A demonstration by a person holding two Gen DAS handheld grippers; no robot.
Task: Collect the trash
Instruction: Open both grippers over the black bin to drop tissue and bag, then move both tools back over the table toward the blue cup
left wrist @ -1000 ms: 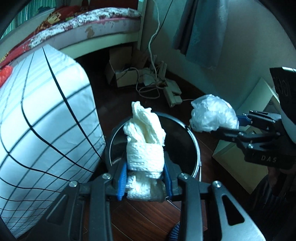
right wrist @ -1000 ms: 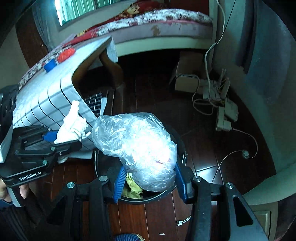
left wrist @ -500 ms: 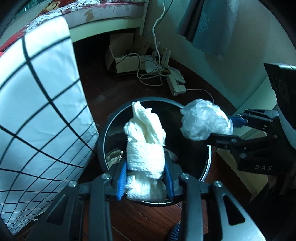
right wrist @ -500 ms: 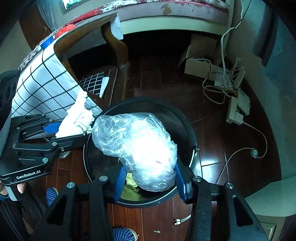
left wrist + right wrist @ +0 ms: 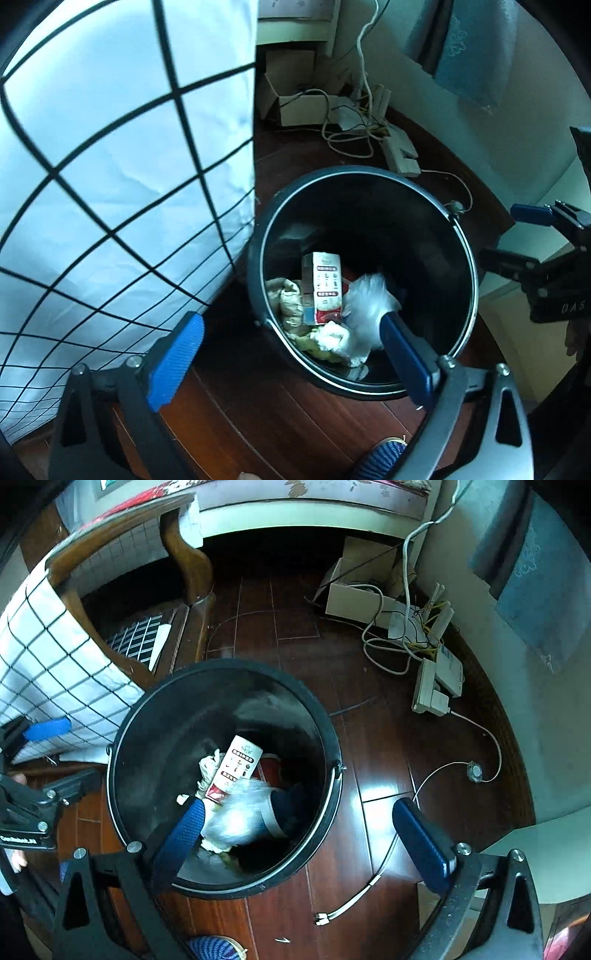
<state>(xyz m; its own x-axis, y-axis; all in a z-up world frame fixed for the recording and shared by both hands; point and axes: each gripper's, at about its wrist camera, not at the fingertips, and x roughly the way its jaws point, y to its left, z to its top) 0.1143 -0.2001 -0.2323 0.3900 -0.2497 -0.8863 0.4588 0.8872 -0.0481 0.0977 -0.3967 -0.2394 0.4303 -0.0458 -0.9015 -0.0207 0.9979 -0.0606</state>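
Black plastic forms the round trash bin (image 5: 369,177) that stands on the dark wooden floor (image 5: 388,738), just beside the white grid-patterned cloth (image 5: 110,166).

1. I read the left gripper (image 5: 291,354) as released: its jaws have just been opening, its blue pads (image 5: 177,358) stand wide apart, and nothing sits between them. It points steeply down over the near rim of the bin.
2. I read the right gripper (image 5: 299,834) as released as well: its jaws have just been opening and no item is pressed by either pad. One pad hangs over the inside of the bin, the other over the floor outside the rim.
3. The white paper wad (image 5: 332,338) lies at the bottom of the bin, touching the clear plastic bag (image 5: 369,306).
4. The plastic bag appears blurred in the right wrist view, inside the bin near the red and white carton (image 5: 236,768).
5. The carton leans among the other waste at the bin bottom.
6. A power strip (image 5: 436,686) and tangled cables (image 5: 388,642) lie on the floor beyond the bin, near a cardboard box (image 5: 358,590).
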